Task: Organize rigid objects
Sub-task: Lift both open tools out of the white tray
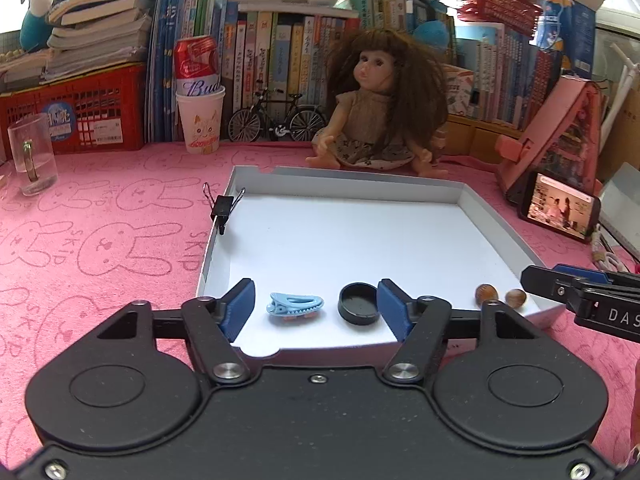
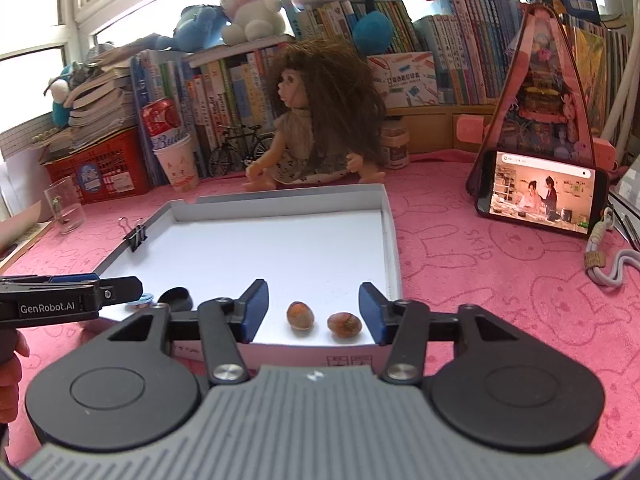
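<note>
Pink terry cloth printed with rabbit outlines is covering the counter (image 1: 100,248), and a shallow white cardboard tray (image 1: 344,176) is lying on it with the task's small things along its near edge.

Nearest, the left tool (image 1: 316,304) is hanging over the tray's near-left corner with its blue pads spread and pinching nothing; a light blue plastic hair clip (image 1: 295,306) with toothed jaws and a round black cap (image 1: 358,303), hollow side up, are lying between its fingers without touching them. To the right, the right tool (image 2: 313,307) is likewise standing spread and empty, with two brown hazelnuts (image 2: 322,320), glossy and egg-shaped, resting side by side between its pads on the tray floor.

Judging by this, a placing step is just finishing: all four pieces are sitting in the tray, released. Next, each tool would need to lift clear without nudging the nuts, which would roll easily, and then find something still outside the tray.

Farther back, a black metal binder clip (image 1: 222,207) is gripping the tray's left wall. Beyond the far rim a long-haired doll (image 1: 376,112) is sitting, with a paper cup holding a red can (image 1: 198,92) to its left and a phone (image 2: 540,194) propped at the right.
</note>
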A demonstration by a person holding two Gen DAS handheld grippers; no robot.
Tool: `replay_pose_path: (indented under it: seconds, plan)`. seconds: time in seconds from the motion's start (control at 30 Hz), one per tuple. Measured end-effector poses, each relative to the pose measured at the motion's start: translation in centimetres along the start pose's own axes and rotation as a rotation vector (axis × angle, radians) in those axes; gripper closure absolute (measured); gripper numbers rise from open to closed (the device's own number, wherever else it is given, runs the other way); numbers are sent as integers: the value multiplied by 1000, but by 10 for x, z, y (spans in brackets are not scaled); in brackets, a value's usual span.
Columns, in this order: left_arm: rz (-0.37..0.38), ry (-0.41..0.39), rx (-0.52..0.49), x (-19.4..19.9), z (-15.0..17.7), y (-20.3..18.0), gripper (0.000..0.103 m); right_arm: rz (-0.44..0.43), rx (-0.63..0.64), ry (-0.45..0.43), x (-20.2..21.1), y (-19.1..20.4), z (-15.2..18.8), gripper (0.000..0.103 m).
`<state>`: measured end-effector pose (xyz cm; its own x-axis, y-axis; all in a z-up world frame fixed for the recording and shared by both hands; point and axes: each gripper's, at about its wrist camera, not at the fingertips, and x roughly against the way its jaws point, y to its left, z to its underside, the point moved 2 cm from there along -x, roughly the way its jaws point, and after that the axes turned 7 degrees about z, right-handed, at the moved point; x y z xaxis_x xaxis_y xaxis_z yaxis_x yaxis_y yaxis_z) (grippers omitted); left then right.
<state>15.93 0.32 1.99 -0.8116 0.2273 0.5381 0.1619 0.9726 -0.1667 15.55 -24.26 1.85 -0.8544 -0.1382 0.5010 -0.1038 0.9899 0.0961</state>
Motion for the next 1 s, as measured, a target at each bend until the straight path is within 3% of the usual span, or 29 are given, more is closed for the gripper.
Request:
replay_pose_path:
  seconds: [0.3,1.0]
  plan:
    - [34,-35,-44,37,20,-12,30,-35,66,-49,28,9,15,18]
    - [56,-57,-77,77,72,-12,27,-42,62,-27,56,2,64,15]
